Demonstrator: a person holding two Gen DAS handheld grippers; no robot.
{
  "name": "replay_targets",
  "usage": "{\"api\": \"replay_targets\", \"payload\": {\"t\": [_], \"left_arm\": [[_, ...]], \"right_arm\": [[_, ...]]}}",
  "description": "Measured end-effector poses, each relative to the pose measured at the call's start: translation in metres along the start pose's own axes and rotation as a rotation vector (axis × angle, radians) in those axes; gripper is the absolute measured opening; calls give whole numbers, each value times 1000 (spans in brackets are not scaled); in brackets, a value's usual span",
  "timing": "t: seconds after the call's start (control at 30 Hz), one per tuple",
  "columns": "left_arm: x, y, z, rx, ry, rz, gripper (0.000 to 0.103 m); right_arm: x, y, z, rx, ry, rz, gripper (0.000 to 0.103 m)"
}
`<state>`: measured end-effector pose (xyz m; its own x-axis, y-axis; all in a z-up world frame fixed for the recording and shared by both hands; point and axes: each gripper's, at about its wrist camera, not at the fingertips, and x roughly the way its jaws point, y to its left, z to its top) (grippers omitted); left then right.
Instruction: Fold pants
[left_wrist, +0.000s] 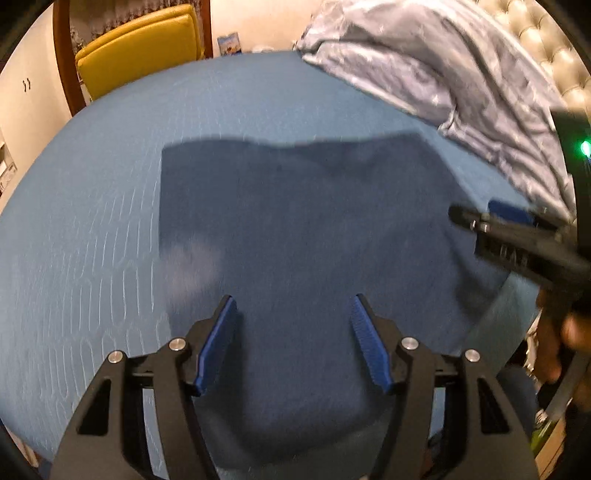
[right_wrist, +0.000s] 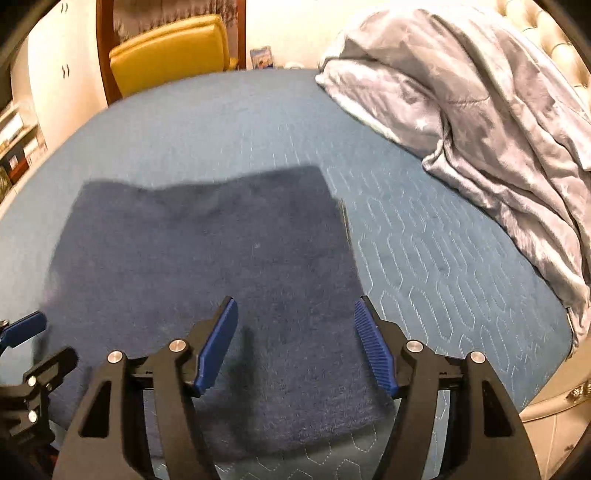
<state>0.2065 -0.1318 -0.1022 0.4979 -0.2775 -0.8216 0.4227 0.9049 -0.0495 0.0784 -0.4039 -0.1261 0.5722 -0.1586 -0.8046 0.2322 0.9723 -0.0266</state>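
Dark navy pants (left_wrist: 295, 229) lie folded into a flat, roughly square stack on the blue quilted bed cover (left_wrist: 92, 221); the right wrist view shows the same pants (right_wrist: 207, 251). My left gripper (left_wrist: 293, 306) hovers over the stack's near part, jaws open, nothing between the blue pads. My right gripper (right_wrist: 295, 308) hangs above the stack's right near corner, also open and empty. In the left wrist view the right gripper (left_wrist: 495, 218) shows at the right edge, held by a hand (left_wrist: 561, 339). The left gripper's fingertips (right_wrist: 26, 328) appear at the right wrist view's left edge.
A crumpled grey blanket (right_wrist: 480, 110) is heaped on the bed's far right, against a tufted headboard (left_wrist: 546, 48). A yellow chair (right_wrist: 173, 51) stands beyond the bed's far edge. The bed's near right edge (right_wrist: 546, 398) drops off beside my right gripper.
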Motion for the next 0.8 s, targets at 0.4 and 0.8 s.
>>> {"api": "replay_targets", "payload": {"t": [0.4,0.8], "left_arm": [[-16,15,-32,-3,29,-5,64],[-97,14,-16,-46,-25,20,101]], "right_arm": [[8,-1,-19,-25,62,-85,70],[-98,11,-24,39,-7,-92,78]]}}
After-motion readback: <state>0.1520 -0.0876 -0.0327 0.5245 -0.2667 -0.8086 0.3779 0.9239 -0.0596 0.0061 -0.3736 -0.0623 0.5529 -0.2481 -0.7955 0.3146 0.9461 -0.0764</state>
